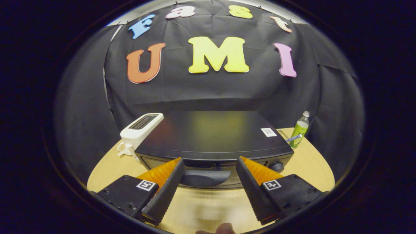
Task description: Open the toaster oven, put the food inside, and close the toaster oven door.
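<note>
A black toaster oven [213, 133] stands on the round wooden table [312, 165], seen from above its flat top. Its door is closed, and the dark door handle [204, 177] juts out at the front. My gripper [209, 161] is open, its two fingertips close to the oven's front, one on each side of the handle, which lies between them. Neither finger presses on the handle. A knob [277, 166] sits at the right of the oven's front. A blurred pale shape [214, 214] lies on the table below the fingers; I cannot tell what it is.
A white pop-up toaster [140, 129] stands left of the oven, touching or nearly touching it. A green bottle [300, 129] stands at the back right of the table. A fingertip of a person [224, 229] shows below the gripper.
</note>
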The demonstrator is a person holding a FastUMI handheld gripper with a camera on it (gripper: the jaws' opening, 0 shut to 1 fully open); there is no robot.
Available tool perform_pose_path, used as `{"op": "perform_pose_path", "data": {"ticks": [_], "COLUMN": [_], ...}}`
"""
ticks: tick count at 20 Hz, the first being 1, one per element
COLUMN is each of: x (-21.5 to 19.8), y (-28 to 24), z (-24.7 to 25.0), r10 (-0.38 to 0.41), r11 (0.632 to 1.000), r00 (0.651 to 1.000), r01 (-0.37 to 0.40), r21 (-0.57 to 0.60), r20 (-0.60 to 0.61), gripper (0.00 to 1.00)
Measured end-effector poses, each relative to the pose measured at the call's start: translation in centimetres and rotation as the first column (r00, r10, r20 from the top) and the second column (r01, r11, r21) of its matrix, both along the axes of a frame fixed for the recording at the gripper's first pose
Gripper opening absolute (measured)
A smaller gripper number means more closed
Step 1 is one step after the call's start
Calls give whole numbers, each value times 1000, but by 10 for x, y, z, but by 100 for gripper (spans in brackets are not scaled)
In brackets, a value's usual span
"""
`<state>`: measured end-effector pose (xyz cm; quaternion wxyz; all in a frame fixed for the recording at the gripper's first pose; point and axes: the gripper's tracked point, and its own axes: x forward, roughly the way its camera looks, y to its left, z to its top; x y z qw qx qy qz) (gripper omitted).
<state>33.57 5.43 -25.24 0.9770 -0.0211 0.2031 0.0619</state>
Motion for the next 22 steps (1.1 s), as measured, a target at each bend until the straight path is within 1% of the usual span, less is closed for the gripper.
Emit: {"op": "perform_pose_path", "data": {"ticks": [3, 5, 8, 12, 17, 22], "x": [9, 4, 0, -25, -65, -96], "y": [2, 2, 2, 1, -5, -7], "z": [-6, -4, -8, -17, -41, -72], "r10": [-8, -10, -14, 15, 9, 19], "r11": [1000, 999, 1000, 999, 996, 993], "r00": [1000, 1000, 1000, 1000, 999, 995], "r01": [8, 10, 15, -15, -11, -30], "r21": [-22, -39, -24, -49, -85, -111], "r20": [10, 21, 17, 0, -31, -101], "gripper": [100, 100, 100, 100, 100, 100]}}
